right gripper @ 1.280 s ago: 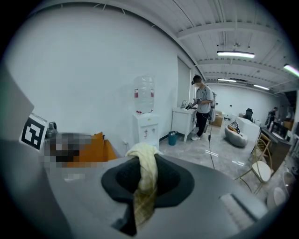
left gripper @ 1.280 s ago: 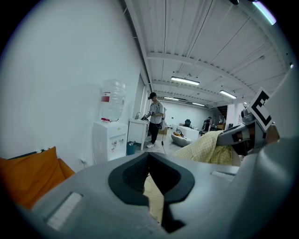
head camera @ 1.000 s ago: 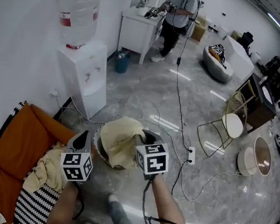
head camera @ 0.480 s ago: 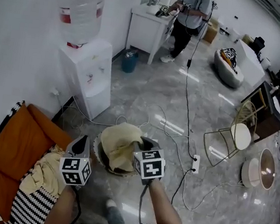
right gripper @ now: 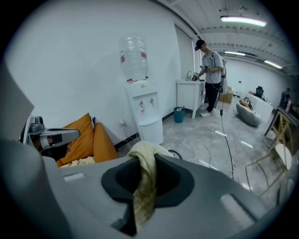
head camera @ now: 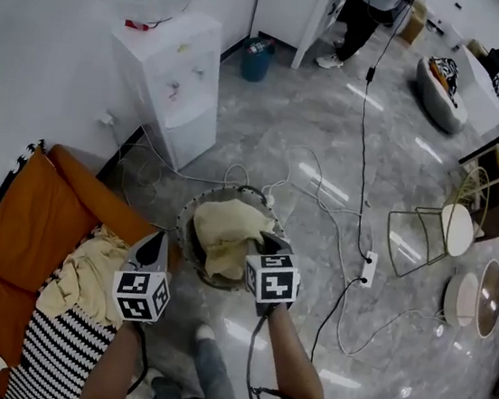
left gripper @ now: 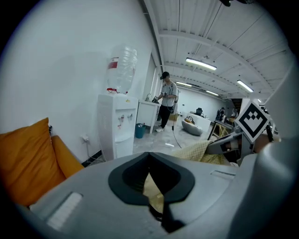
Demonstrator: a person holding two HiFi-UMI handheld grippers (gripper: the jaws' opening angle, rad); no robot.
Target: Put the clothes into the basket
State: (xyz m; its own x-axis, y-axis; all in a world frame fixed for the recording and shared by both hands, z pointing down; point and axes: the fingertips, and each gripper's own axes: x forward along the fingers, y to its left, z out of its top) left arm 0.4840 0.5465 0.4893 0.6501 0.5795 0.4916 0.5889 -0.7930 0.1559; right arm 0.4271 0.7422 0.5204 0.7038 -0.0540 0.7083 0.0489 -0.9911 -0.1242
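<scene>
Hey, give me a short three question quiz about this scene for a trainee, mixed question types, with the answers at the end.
1. What is the right gripper shut on?
2. The basket stands on: A a shelf; B the floor; C a stool.
3. True or false: in the head view an orange cushion lies left of the basket.
Key: 1 the yellow cloth; 2 B; 3 true.

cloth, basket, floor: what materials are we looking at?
The cloth looks like soft woven fabric, pale yellow and matte. It drapes and creases, and a faint check shows in the right gripper view. The basket has a thin dark rim, wire or wicker; too small to tell. The floor is glossy grey veined stone or marble-look tile, with lamp reflections.
</scene>
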